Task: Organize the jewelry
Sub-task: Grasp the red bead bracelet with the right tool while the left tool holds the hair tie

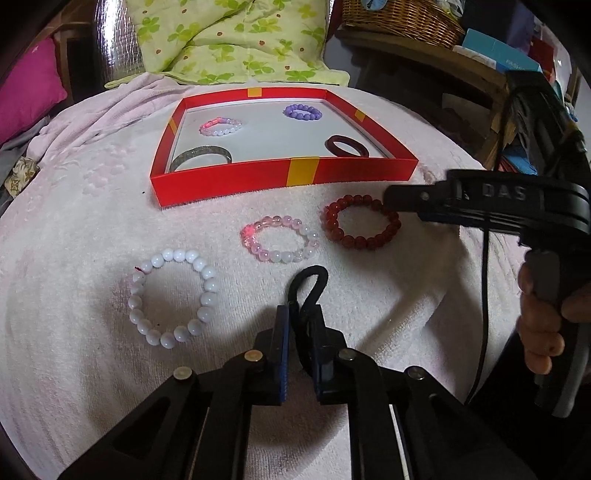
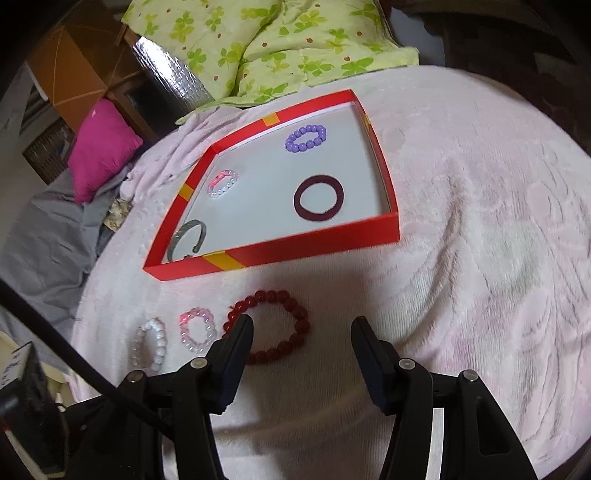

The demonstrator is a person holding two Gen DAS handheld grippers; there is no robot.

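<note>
My left gripper (image 1: 301, 314) is shut on a black hair tie (image 1: 309, 275), whose loop sticks out past the fingertips above the pale pink blanket. On the blanket lie a white bead bracelet (image 1: 180, 254), a pink bead bracelet (image 1: 284, 221) and a red bead bracelet (image 1: 369, 243). My right gripper (image 2: 303, 325) stands open over the red bead bracelet (image 2: 269, 295), with its left finger above the bracelet's left side. The red box (image 2: 314, 240) behind holds a purple bracelet (image 2: 306, 137), a maroon ring (image 2: 318, 219), a small pink-white bracelet (image 2: 227, 173) and a grey bangle (image 2: 186, 230).
A green floral quilt (image 1: 236, 40) lies behind the box and a magenta pillow (image 2: 103, 147) sits at the left. A wicker basket (image 1: 399, 18) and cluttered shelves stand at the back right. A hand (image 1: 539, 325) and a black cable (image 1: 484, 295) are at the right.
</note>
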